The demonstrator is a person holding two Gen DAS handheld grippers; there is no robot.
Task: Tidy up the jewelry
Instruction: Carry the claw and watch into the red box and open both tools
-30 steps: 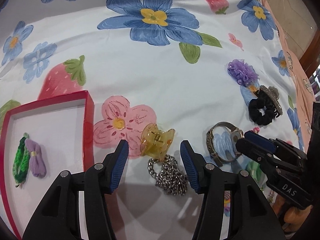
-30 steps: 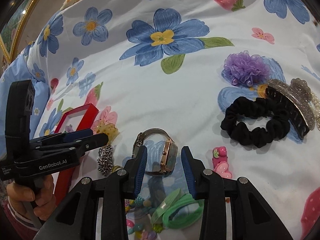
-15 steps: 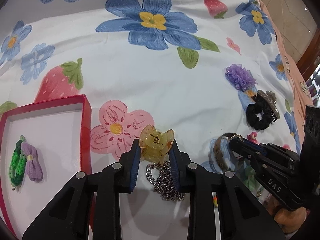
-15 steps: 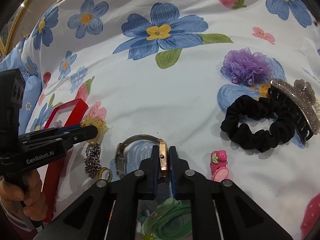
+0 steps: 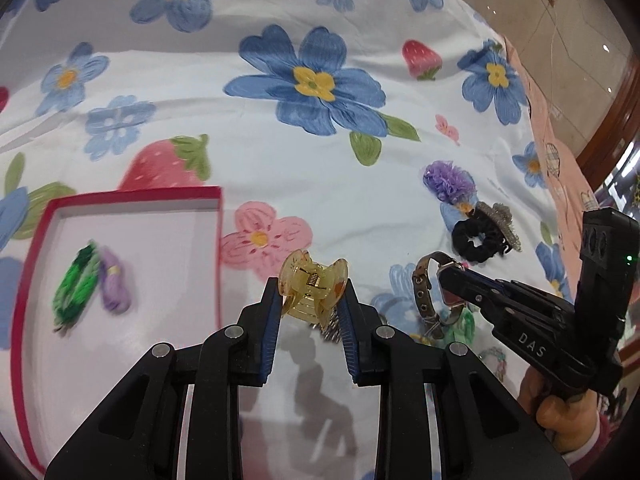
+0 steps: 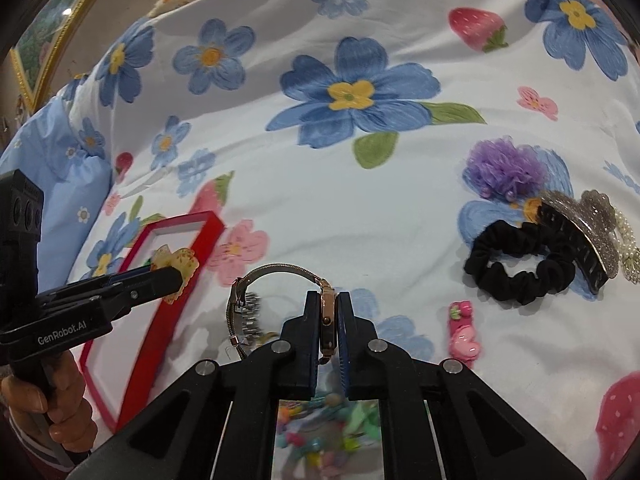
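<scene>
A white bedsheet (image 5: pixel 280 168) printed with big blue flowers, pink blossoms and strawberries covers the whole surface. On it to the left lies a shallow red-rimmed box (image 5: pixel 218 248) with a white floor, and inside it a green braided band (image 5: pixel 76 286) touches a small lilac bow (image 5: pixel 114 286). The left gripper (image 5: pixel 310 300) is narrowed onto a translucent yellow claw clip (image 5: pixel 312 288), pinched between its blue-padded fingers; the clip sits just right of the box's rim, and the right wrist view shows it in front of that rim. A bit of silver chain (image 5: pixel 330 326) peeks out below the clip. The right gripper (image 6: pixel 329 308) is closed tight on the rose-gold case of a wristwatch (image 6: pixel 327 312), held edge-on, with its mesh strap arching off to the left. Out to the right, well apart from the box, a black scrunchie (image 6: pixel 520 268) lies touching a glittery grey claw clip (image 6: pixel 580 224), with a purple ruffled flower clip (image 6: pixel 504 168) just behind them and a string of pearl beads (image 6: pixel 626 240) at the far edge. A small pink hair clip (image 6: pixel 462 332) with a strawberry rests between the scrunchie and the watch. Blurred, brightly coloured small pieces (image 6: pixel 320 428) lie below the right gripper.
</scene>
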